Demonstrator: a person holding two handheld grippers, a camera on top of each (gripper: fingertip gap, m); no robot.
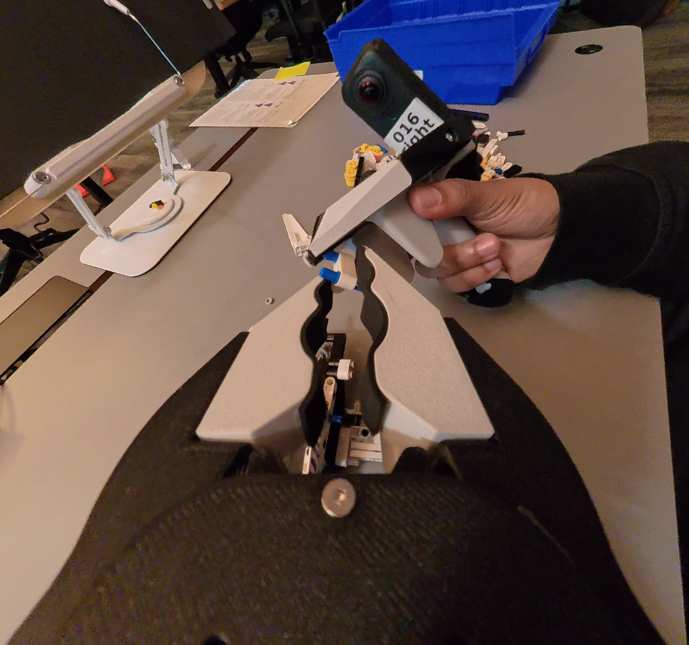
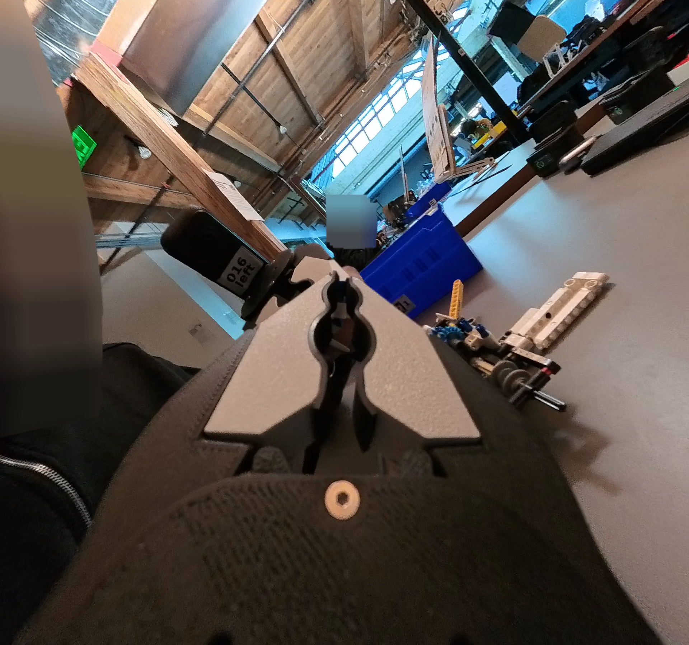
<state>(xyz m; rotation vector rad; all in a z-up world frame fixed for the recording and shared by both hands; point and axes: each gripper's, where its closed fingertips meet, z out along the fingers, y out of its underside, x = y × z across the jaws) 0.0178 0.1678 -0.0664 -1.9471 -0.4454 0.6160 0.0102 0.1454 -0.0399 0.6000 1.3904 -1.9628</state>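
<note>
My left gripper [image 1: 343, 279] is shut on a black and white brick assembly [image 1: 337, 370] that runs back between its fingers. At its tips sits a white connector [image 1: 347, 267] with blue pins [image 1: 328, 275]. My right gripper [image 1: 309, 254], held by a hand [image 1: 496, 224], comes in from the right with its fingers shut. Its tips lie against a white angled panel piece [image 1: 294, 230] beside the upper blue pin. In the right wrist view, the right gripper [image 2: 339, 278] shows a blue and white part [image 2: 338, 310] just past its tips. The left gripper's camera body [image 2: 208, 250] lies behind.
A blue bin [image 1: 466, 30] stands at the back of the grey table [image 1: 149, 366], with a pile of loose brick pieces [image 1: 492, 161] before it. A white stand [image 1: 149, 217] and a paper sheet [image 1: 268, 101] are at the left. A part-built white model [image 2: 540, 325] lies on the table at the right.
</note>
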